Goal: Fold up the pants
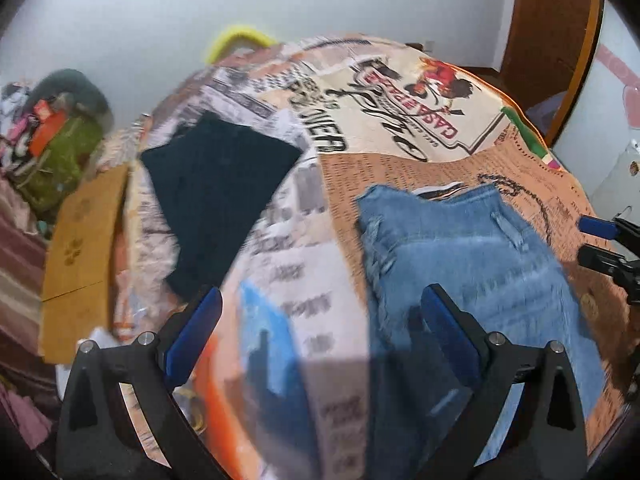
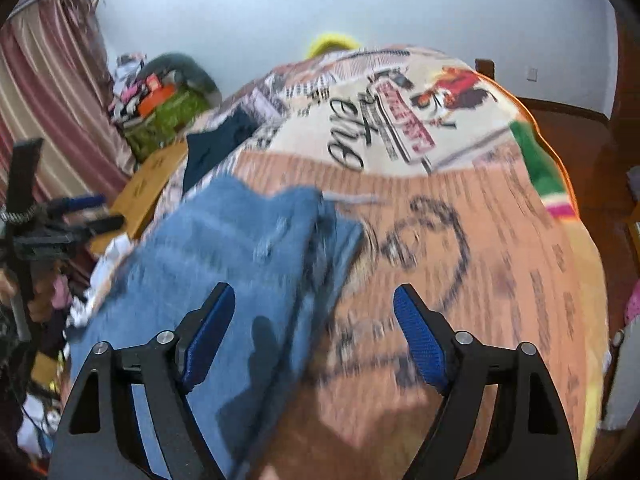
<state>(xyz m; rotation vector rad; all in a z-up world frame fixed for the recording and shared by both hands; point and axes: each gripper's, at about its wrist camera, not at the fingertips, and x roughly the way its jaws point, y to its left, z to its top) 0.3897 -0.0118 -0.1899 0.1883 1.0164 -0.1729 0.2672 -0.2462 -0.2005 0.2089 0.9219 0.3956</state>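
On the printed bedspread point(image 1: 400, 120) lie folded blue jeans point(image 1: 460, 256); left tongs point(image 1: 320, 320) and right tongs point(image 2: 314, 316) gape wide, empty.

The pants point(image 1: 472, 264) are light blue denim. The bed cover point(image 1: 420, 120) is orange and cream with black newspaper print and a red rooster. A folded garment point(image 1: 216, 184) is dark navy. The fingers point(image 2: 420, 340) have blue pads on black frames.
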